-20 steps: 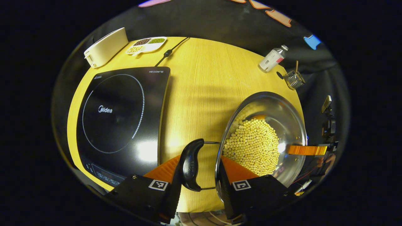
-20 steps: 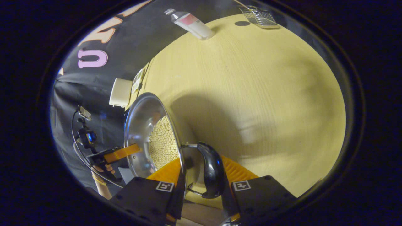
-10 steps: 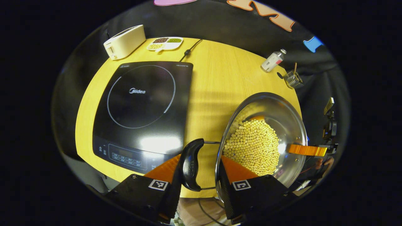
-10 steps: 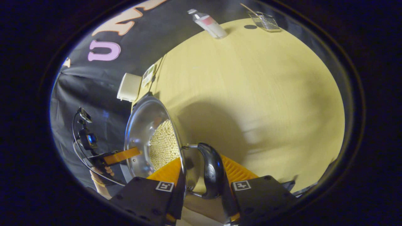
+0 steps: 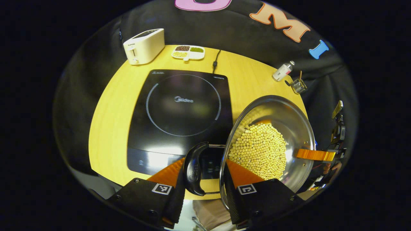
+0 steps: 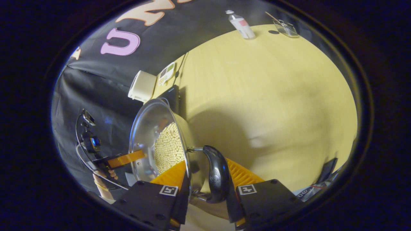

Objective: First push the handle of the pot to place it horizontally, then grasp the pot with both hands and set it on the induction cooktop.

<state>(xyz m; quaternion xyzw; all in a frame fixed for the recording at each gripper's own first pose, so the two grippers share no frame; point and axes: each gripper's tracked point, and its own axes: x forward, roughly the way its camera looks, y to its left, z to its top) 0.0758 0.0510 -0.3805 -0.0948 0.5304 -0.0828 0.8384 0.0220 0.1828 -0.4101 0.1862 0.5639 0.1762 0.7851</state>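
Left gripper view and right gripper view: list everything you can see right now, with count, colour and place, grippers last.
pot: 1, steel, held above the table's near right, partly over the cooktop's near edge
soybeans: a heap, pale yellow, inside the pot
pot handles: 2, black, one at each side of the pot
induction cooktop: 1, black, table centre
toaster: 1, cream, far left corner
divided dish: 1, white, holding brown, green and yellow grains, far edge
power cord: 1, black, behind the cooktop
bottle: 1, white, far right
wire holder: 1, metal, beside the bottle
table: 1, yellow wood
left gripper: 1, shut on a pot handle
right gripper: 1, shut on the opposite handle
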